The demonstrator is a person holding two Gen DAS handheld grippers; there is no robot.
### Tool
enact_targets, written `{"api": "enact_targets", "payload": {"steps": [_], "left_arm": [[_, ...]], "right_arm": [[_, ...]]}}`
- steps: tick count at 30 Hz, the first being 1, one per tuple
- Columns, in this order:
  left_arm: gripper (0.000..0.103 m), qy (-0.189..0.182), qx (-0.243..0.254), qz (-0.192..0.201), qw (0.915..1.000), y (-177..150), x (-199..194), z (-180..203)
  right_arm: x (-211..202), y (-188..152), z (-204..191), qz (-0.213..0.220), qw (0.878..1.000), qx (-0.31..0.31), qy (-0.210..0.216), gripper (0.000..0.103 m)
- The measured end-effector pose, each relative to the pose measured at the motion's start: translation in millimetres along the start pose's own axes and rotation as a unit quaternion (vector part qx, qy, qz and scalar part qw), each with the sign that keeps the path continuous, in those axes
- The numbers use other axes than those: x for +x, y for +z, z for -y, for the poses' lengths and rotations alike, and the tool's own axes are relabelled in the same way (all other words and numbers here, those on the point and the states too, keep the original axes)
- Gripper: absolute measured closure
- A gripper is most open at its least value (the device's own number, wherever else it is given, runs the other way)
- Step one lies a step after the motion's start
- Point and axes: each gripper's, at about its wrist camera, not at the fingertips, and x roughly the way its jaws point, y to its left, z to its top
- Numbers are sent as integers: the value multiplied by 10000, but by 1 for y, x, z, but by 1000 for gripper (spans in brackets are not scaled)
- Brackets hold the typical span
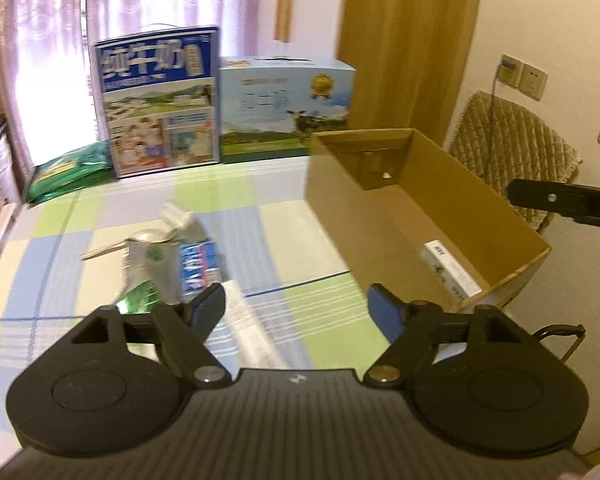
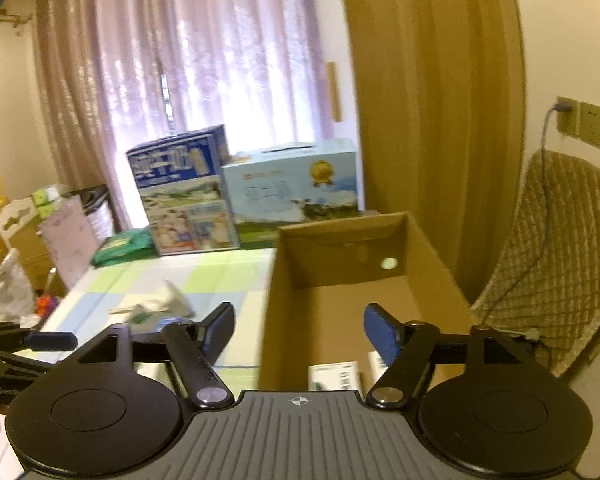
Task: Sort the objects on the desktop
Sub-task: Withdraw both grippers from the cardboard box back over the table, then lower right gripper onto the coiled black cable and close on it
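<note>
An open cardboard box [image 1: 384, 216] [image 2: 340, 276] stands on the right side of the checked tablecloth [image 1: 100, 216]. A small white carton [image 1: 452, 268] lies in its near corner; in the right wrist view two white cartons [image 2: 334, 376] lie on its floor. A crushed silver and green can [image 1: 148, 264], a blue and white carton [image 1: 200, 264] and a wooden stick [image 1: 100, 251] lie left of the box. My left gripper [image 1: 296, 304] hangs open above the cloth, empty. My right gripper [image 2: 299, 322] is open over the box's near end, empty.
Two large milk cases [image 1: 160, 100] [image 1: 286, 104] and a green bag [image 1: 72, 172] stand at the table's far edge before the curtain. A padded chair [image 1: 512, 148] sits right of the box. A white paper [image 1: 248, 328] lies under my left gripper. Clutter [image 2: 40, 240] sits left of the table.
</note>
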Motion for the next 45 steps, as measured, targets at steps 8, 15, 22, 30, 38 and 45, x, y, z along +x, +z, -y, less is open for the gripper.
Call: {"api": "enact_targets", "payload": {"steps": [8, 15, 22, 30, 38, 45], "left_arm": [[13, 562, -126, -27, 9983, -39, -40, -58], [11, 934, -398, -293, 9944, -77, -53, -105], [11, 1019, -428, -511, 9926, -106, -43, -129], [11, 1042, -370, -720, 9913, -126, -16, -154], [11, 944, -142, -884, 9915, -124, 10, -169], [11, 749, -136, -903, 9930, -113, 18, -174]], "right_arm": [[-4, -12, -51, -130, 9986, -172, 478, 2], [17, -31, -86, -473, 9954, -328, 763, 2], [41, -62, -112, -855, 9902, -405, 1026, 2], [77, -102, -145, -1343, 9806, -643, 1274, 2], [125, -149, -184, -1914, 9560, -1792, 1313, 27], [155, -165, -183, -2293, 9451, -1711, 1581, 57]]}}
